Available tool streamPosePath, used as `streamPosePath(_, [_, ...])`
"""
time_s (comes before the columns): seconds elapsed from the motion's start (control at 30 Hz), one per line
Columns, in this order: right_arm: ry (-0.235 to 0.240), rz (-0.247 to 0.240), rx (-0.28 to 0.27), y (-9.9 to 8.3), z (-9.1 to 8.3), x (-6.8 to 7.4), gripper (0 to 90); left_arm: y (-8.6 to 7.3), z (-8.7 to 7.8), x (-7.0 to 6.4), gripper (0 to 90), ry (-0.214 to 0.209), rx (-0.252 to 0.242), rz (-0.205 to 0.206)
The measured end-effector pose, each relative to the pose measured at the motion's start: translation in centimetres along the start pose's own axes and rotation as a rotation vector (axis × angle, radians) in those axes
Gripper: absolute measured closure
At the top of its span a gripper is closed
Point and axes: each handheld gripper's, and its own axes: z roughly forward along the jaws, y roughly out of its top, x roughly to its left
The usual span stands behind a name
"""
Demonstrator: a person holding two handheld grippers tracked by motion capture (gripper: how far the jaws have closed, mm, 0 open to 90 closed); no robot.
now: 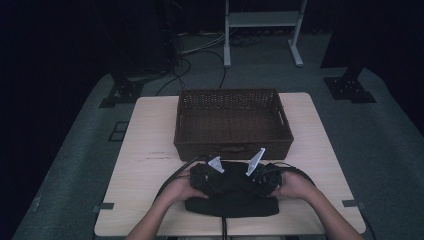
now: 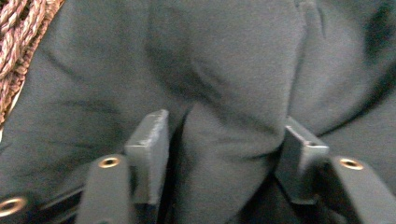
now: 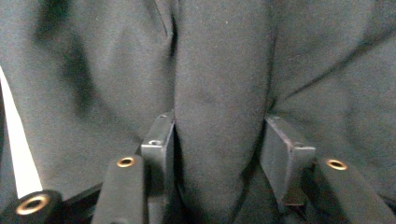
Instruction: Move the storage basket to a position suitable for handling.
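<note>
The left gripper (image 2: 226, 140) has its two black jaws set on either side of a thick fold of dark cloth (image 2: 233, 84), and the fold fills the gap between them, so it is pinching the cloth. At the top left corner of the left gripper view a bit of brown woven basket (image 2: 18, 42) shows just beside the cloth.

The right gripper (image 3: 217, 140) does the same: a rounded ridge of the same cloth (image 3: 219, 70) stands between its jaws and touches both. A pale strip of table (image 3: 16, 149) shows at the left edge of that view.

In the high view the two grippers sit close together near the front edge of the table (image 1: 145, 135), the left gripper (image 1: 212, 172) and the right gripper (image 1: 257, 175) each topped by a grey three-cornered plate. A hand holds each one, the left hand (image 1: 182, 187) and the right hand (image 1: 295, 186), with the forearms coming in from below. The cloth (image 1: 232, 197) lies bunched between and under them; it is so dark there that its shape is hard to read, though it looks like a folded garment.

Just behind the cloth stands the basket (image 1: 232, 145), a brown rectangular one near the middle of the table. Cables trail off the table's front edge.
</note>
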Motion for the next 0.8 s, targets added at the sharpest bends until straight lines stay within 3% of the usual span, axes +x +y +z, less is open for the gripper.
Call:
streamPosePath(0.07, [-0.005, 0.014, 0.0, 0.2, 0.0, -0.2, 53.8, 0.2, 0.0, 0.1, 58.5, -0.013, 0.006, -0.021])
streamPosePath(0.17, [-0.02, 0.018, 0.006, 0.4, -0.1, -0.1, 61.3, 0.6, 0.0, 0.2, 64.5, -0.032, 0.022, -0.028])
streamPosePath(0.3, [-0.039, -0.007, -0.013, 0.3, -0.2, 0.2, 68.1, 0.4, 0.0, 0.0, 68.5, -0.033, 0.011, -0.023])
streamPosePath(0.47, [-0.032, -0.008, -0.036, 0.0, -0.3, 0.2, 70.1, 0.2, -0.2, -0.2, 71.6, -0.021, -0.003, -0.003])
streamPosePath(0.6, [-0.026, -0.024, -0.045, -0.1, -0.6, 0.1, 71.5, 0.1, -0.6, -0.1, 73.1, -0.038, -0.023, -0.005])
streamPosePath(0.8, [-0.038, -0.039, -0.051, 0.0, -1.5, 0.6, 72.0, 0.3, -1.4, -0.7, 73.7, -0.012, -0.03, 0.027])
